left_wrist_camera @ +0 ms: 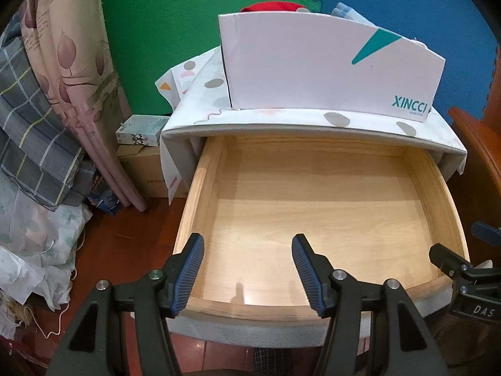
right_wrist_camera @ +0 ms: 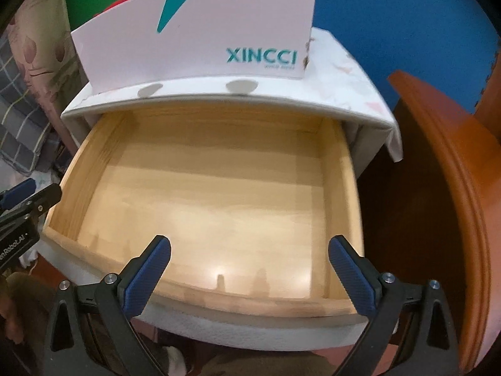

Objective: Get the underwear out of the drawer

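1. one wooden drawer [left_wrist_camera: 313, 219] stands pulled out of one small cabinet [left_wrist_camera: 175, 131] draped in a white cloth with grey dots. its pale floor shows bare in both views, and no underwear can be seen on it.
2. one white box [left_wrist_camera: 313, 72] printed "xincci", with a teal triangle, stands on the cabinet top, behind the drawer.
3. two pieces of fabric show above the box's rim: one red [left_wrist_camera: 269, 7] and one light blue [left_wrist_camera: 344, 11]. whether either is underwear cannot be told from here.
4. one left gripper [left_wrist_camera: 247, 274] hangs over the drawer's front left part, its two blue-padded fingers [left_wrist_camera: 189, 274] parted about halfway, nothing between them.
5. one right gripper [right_wrist_camera: 250, 277] hangs over the drawer's front edge, its two fingers spread very wide, holding nothing. this view is slightly blurred.
6. each wrist view catches the other gripper at its edge: the right one at the right edge of the left view, the left one [right_wrist_camera: 29, 200] at the left edge of the right view.
7. two foam wall mats back the scene, one green [left_wrist_camera: 162, 31] and one blue [left_wrist_camera: 422, 15], joined by a jigsaw seam.
8. left of the cabinet: one small printed carton [left_wrist_camera: 141, 131] lies on one brown cardboard box [left_wrist_camera: 147, 169], beside one pink leaf-patterned curtain [left_wrist_camera: 69, 72] and one grey checked cloth [left_wrist_camera: 28, 119].
9. one reddish-brown wooden piece of furniture [right_wrist_camera: 444, 206] stands just right of the cabinet.
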### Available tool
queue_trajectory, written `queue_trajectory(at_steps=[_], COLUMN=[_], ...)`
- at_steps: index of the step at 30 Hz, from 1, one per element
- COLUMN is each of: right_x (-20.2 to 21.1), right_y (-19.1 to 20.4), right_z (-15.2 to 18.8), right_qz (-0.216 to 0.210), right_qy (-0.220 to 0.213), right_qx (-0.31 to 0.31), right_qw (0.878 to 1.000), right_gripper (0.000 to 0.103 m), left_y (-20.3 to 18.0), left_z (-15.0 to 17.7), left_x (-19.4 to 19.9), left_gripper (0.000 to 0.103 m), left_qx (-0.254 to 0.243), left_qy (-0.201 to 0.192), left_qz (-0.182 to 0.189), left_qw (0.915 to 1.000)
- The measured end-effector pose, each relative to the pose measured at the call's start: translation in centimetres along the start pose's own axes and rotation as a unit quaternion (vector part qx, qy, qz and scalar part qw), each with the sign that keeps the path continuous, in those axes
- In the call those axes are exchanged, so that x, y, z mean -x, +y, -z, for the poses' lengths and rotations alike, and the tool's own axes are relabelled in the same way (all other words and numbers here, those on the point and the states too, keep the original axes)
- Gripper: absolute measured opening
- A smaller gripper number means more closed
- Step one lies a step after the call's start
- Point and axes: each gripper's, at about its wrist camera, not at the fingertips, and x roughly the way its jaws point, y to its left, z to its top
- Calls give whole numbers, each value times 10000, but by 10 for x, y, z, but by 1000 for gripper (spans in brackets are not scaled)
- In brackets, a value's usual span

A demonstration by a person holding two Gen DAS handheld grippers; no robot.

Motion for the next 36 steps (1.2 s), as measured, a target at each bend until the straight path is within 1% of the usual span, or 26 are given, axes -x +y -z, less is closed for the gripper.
queue_trajectory(at_steps=[10,21,36], right_x=[5,-1,-4], right_y=[4,0,2], right_z=[2,1,2], right_qz=[31,-1,32], right_qy=[-211,-101,-32], right_qx=[21,-73,5], right_qw=[9998,9999,10000], right_gripper=[100,100,100], left_y=[-15,-14,-15], left_z=[4,3,2], left_x=[-2,-3,-5], left_gripper=[60,60,60], left_qx=[-223,-242,-194], left_qy=[-45,-47,-16], left_qz=[4,30,88], left_qw=[9997,9997,9998])
